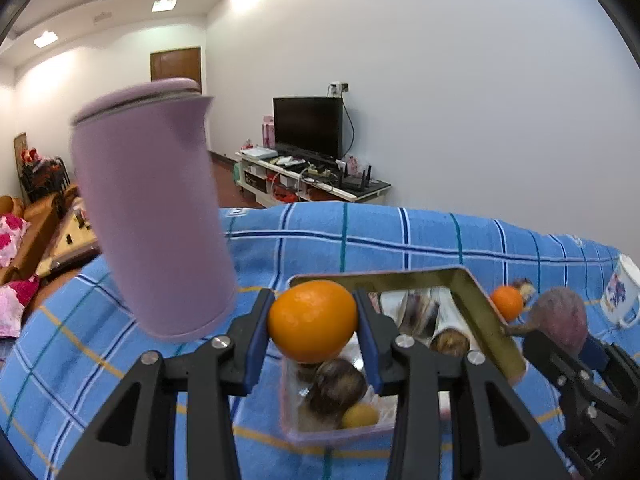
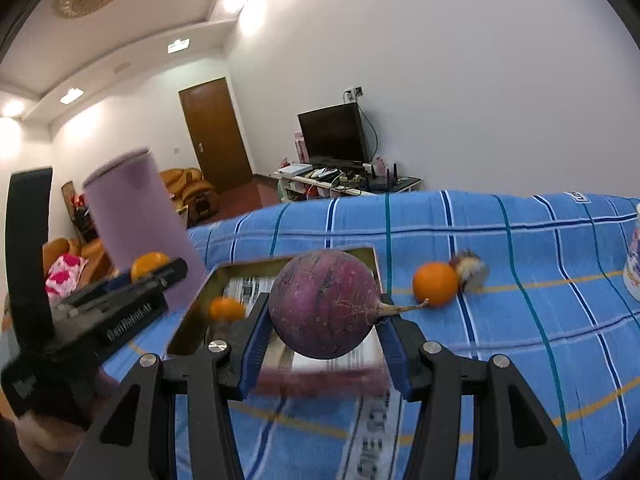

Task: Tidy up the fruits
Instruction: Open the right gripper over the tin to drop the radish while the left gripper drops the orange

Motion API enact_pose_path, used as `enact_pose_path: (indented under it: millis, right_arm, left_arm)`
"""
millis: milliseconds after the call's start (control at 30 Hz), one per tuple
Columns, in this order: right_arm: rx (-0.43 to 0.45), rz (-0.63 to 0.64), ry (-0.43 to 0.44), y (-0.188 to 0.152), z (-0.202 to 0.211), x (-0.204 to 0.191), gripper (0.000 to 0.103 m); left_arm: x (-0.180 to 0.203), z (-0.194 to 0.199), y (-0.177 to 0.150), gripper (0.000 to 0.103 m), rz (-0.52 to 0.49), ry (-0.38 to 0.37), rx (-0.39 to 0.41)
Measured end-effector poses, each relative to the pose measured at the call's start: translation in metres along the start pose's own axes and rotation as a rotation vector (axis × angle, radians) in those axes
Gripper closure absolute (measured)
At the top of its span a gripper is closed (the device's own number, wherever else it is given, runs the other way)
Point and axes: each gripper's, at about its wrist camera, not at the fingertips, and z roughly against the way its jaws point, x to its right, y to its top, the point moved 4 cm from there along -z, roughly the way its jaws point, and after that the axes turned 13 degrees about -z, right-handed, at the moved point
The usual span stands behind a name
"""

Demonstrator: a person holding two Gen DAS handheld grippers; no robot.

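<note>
My left gripper is shut on an orange and holds it above a clear pink-rimmed box that has a brown fruit and a small yellow one in it. My right gripper is shut on a round purple radish with a thin root, over a gold metal tin. That radish and the right gripper also show at the right of the left wrist view. Another orange lies on the blue checked cloth beside a fuzzy brown thing.
A tall lilac jug stands at the left on the cloth. A white printed mug stands at the right edge. The gold tin has printed paper in it. A TV stand is behind the table.
</note>
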Motion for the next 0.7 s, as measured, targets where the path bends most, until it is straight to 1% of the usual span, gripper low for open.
enact_pose_path:
  millis: [67, 133, 333, 467, 533, 600, 700]
  right_arm:
    - [-0.004, -0.024, -0.016, 0.007, -0.014, 0.000, 0.050]
    - [-0.028, -0.043, -0.026, 0.012, -0.031, 0.000, 0.050]
    - [-0.096, -0.031, -0.048, 0.006, -0.072, -0.004, 0.050]
    - [-0.158, -0.050, -0.067, 0.000, -0.094, 0.001, 0.050]
    - [-0.157, -0.036, -0.065, 0.000, -0.098, -0.002, 0.049]
    - [-0.159, -0.026, -0.055, 0.001, -0.099, -0.003, 0.049]
    - [-0.178, -0.054, -0.027, 0.001, -0.101, 0.000, 0.049]
  left_arm:
    - [0.005, -0.011, 0.005, 0.062, 0.013, -0.008, -0.015]
    - [0.011, -0.024, 0.006, 0.062, 0.009, -0.010, -0.036]
    - [0.010, -0.057, -0.001, 0.062, 0.050, -0.013, -0.108]
    - [0.011, -0.067, -0.005, 0.062, 0.004, 0.022, -0.136]
    - [0.011, -0.067, -0.005, 0.062, -0.019, 0.049, -0.135]
    - [0.010, -0.069, -0.006, 0.062, -0.024, 0.058, -0.141]
    - [0.008, -0.071, -0.007, 0.061, -0.025, 0.065, -0.151]
